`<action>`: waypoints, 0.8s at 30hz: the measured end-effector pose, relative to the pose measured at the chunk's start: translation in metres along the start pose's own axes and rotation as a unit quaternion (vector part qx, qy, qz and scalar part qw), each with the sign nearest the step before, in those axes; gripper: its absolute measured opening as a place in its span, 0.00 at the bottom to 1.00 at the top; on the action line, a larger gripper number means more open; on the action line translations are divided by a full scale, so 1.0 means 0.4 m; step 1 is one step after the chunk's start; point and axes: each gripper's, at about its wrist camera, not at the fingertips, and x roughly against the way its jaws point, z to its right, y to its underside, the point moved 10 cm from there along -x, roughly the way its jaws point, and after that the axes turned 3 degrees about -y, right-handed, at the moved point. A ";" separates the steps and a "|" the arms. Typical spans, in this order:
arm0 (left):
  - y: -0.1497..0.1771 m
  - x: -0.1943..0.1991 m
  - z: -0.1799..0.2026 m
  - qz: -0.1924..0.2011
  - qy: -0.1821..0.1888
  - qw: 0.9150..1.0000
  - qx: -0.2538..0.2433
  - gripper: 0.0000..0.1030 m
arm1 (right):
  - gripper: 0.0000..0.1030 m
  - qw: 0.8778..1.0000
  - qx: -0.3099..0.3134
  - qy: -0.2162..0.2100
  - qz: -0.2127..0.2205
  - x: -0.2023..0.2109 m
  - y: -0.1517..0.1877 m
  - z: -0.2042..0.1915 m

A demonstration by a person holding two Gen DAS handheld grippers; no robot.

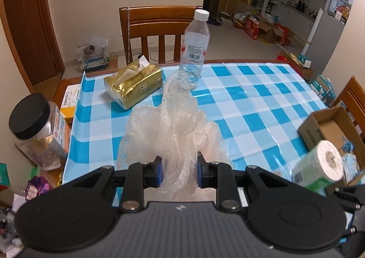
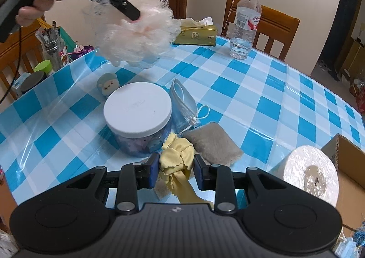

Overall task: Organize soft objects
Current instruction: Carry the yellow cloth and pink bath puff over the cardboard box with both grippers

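Left claw (image 1: 179,172) clamped on mesh bath pouf (image 1: 173,130), lifted off surface (image 1: 262,103). Right claw (image 2: 175,172) pinching yellow cloth (image 2: 176,155); grey cloth (image 2: 214,143) at its 1 o'clock.

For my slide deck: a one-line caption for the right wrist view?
Right gripper clamps a yellow cloth while the left gripper lifts a mesh bath pouf above the checked tablecloth.

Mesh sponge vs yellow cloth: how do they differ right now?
The mesh sponge is pale, puffy netting; the yellow cloth is a flat fabric, crumpled. The sponge hangs clear above the checked table in the left tool; the cloth sits low by the white-lidded jar in the right tool. Both are soft and gripped.
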 end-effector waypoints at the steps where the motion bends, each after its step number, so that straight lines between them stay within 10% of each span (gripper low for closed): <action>1: 0.008 0.013 0.003 0.000 0.002 1.000 -0.001 0.23 | 0.35 1.000 0.001 0.001 -0.001 0.005 0.003 -0.003; 24: 0.122 0.227 0.395 -0.018 0.143 0.982 -0.119 0.23 | 0.35 0.996 -0.057 0.061 0.012 0.264 0.126 0.082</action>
